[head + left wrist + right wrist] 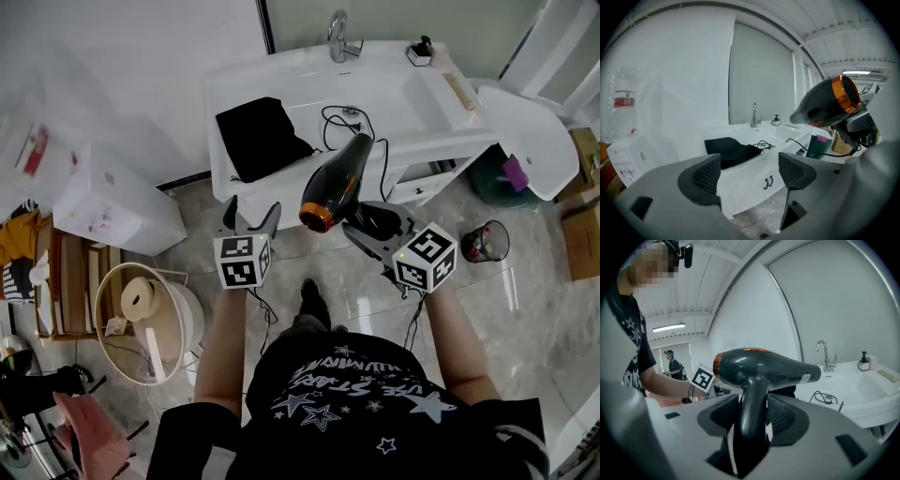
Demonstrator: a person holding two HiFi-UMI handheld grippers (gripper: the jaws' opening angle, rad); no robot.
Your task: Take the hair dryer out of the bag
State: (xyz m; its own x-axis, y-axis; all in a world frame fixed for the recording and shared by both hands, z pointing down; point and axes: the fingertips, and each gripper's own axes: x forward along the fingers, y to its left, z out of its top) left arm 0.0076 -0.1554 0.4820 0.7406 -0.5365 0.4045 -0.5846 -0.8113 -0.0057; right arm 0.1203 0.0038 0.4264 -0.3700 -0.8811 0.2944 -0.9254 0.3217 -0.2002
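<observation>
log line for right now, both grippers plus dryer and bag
left gripper: open, empty | right gripper: shut on hair dryer handle | hair dryer: out of black bag | black bag: lying on vanity counter

The hair dryer (768, 369) handle drops down between the fingers (787, 416) of the right gripper (751, 411) in the right gripper view, so its lower end and the spot where the cord (352, 120) joins it are out of sight. In that same view the black bag (261, 136) is mostly hidden behind the dryer. From the head view I can't tell if the bag is open. The little bottle (420, 49) at the back of the table (394, 94) is too small to identify. Same goes for whatever's in the dark cup (486, 242) on the floor (525, 309).
</observation>
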